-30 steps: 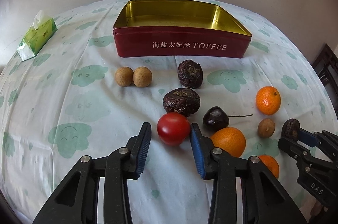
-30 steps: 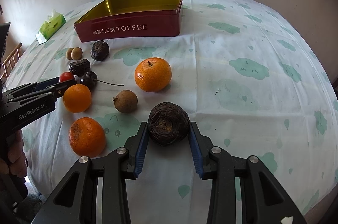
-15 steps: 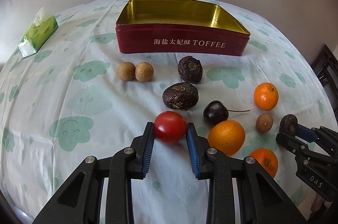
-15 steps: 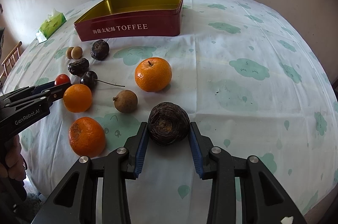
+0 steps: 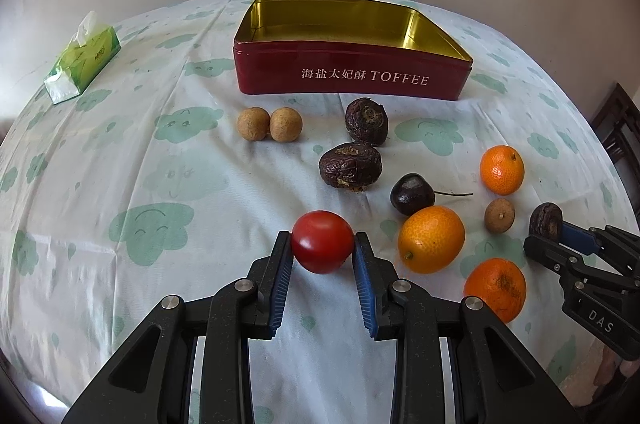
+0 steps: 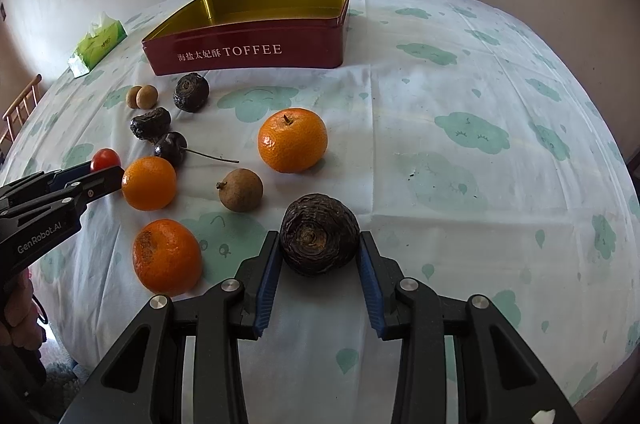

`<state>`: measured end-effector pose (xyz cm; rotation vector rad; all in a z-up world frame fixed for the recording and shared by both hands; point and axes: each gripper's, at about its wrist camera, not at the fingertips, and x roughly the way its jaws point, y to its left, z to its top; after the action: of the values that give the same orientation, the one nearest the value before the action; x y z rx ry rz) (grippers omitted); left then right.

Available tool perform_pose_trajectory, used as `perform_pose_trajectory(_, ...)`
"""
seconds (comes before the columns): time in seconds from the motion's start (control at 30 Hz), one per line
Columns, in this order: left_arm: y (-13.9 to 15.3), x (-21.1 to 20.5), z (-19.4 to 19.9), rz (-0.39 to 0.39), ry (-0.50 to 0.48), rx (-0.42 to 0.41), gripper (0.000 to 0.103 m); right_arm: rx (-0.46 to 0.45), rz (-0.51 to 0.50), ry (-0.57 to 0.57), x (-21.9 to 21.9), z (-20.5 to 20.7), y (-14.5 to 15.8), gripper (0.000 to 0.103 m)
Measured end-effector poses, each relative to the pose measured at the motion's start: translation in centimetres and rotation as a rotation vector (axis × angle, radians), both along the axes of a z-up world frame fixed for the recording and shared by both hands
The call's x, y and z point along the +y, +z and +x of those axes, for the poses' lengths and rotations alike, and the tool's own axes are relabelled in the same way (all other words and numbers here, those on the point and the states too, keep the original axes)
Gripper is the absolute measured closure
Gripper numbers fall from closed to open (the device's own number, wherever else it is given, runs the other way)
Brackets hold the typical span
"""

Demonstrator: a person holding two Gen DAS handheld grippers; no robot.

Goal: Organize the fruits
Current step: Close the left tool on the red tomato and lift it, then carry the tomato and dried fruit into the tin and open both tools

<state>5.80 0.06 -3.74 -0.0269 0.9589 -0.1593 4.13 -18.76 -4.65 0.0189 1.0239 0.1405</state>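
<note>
White cloth printed with green clouds covers the table (image 5: 120,183), and a red toffee tin (image 5: 352,79) stands open and empty at the upper middle of the left wrist view, under a wood-framed window.

At the lower middle of that view the left gripper (image 5: 322,248) is clamped on a small red tomato (image 5: 322,242), its blue pads pressing the fruit's two sides at the widest part. The tomato looks smooth, light and thin-skinned, so I judge it could slip or split under hard pressure; a gentle hold across the middle suits it.

The right gripper (image 6: 319,244) brackets a dark wrinkled fruit (image 6: 319,234) at the lower middle of its own view, pads against both flanks. That rough shell should give good friction and looks firm.

Both grippers slant downward toward the cloth. Oranges, longans and a dark cherry lie loose between them and the tin.
</note>
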Motion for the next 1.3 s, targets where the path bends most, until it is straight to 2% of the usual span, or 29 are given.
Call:
perform_pose_trajectory(0.43, 1.7, 0.9, 0.0, -0.003, 0.011, -0.033, 0.072, -0.018, 0.005, -0.001, -0.4, 0.1, 1.4, 0.068)
perform_pose_trajectory(0.77, 2.8, 2.0, 1.3, -0.006, 0.03, -0.064, 0.072, -0.075, -0.005, 0.014, -0.8, 2.5, 3.8, 0.068)
perform_pose_trajectory(1.03, 5.3, 3.1, 4.8, -0.003, 0.052, -0.13, 0.072, -0.135, 0.0, 0.035, 0.0, 6.6, 6.0, 0.068)
perform_pose_trajectory(1.3, 7.6, 4.0, 10.4, -0.025, 0.063, -0.184, 0.072, -0.163, -0.004, 0.065, 1.6, 12.1, 7.2, 0.068)
